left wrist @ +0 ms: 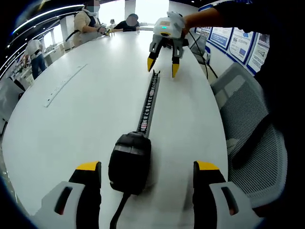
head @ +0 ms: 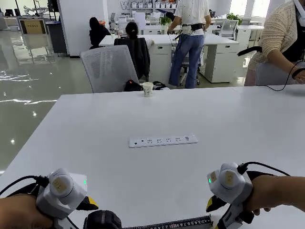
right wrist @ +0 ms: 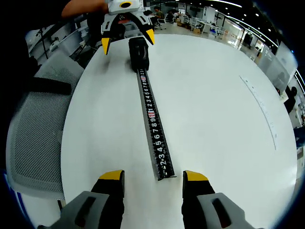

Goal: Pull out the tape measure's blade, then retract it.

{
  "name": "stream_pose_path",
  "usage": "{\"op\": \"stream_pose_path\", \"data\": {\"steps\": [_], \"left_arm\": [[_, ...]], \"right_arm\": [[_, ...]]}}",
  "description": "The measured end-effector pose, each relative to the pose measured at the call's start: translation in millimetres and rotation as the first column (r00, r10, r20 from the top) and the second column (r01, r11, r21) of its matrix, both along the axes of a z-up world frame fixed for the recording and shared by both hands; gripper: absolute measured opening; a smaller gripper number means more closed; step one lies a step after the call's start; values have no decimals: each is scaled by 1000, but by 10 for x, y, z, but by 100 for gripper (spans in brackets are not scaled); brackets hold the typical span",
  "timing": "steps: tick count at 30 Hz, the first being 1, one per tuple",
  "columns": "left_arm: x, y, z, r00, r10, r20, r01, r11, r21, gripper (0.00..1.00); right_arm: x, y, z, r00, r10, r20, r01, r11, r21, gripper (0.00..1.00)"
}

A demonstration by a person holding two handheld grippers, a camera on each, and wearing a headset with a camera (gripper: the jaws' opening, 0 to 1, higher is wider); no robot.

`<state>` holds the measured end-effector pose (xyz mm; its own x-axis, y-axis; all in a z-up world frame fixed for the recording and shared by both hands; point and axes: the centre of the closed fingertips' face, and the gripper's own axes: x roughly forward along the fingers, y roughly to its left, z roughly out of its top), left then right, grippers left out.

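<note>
Tabletop (head: 143, 167) — blade (right wrist: 151, 119) out, hook (right wrist: 164, 176) seemingly untouched

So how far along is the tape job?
Done: the blade is out, lying flat on the table from the case. In hand: nothing gripped; left gripper open by the case, right gripper open at the blade's tip. Left: retraction.

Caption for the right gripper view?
Open right gripper at the extended blade end; left gripper straddles the tape measure case.
</note>
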<state>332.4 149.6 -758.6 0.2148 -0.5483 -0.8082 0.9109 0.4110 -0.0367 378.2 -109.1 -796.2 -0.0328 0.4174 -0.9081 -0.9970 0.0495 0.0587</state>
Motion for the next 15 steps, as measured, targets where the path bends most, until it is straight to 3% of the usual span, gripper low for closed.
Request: {"op": "stream_pose_path", "data": {"steps": [6,9,11,15], "left_arm": [[-79,-2,-46,999,-5,-46,6,1000,1,90],[-86,3,-51,999,10,-53,-10,1000,1,99],[-99,6,-41,998,17,-62,-17,1000,-4,99],[-79,38,-52,999,25,-44,-24,1000,3,99]], "right_arm": [[-48,-21,-5,1000,-1,-7,1,1000,4,52],[-60,-24,-1,1000,-23,-18,23,1000,10,57],[-63,-16,3,999,-33,-20,33,999,17,62],[-67,-19,-15,999,-48,-21,49,999,24,74]]}}
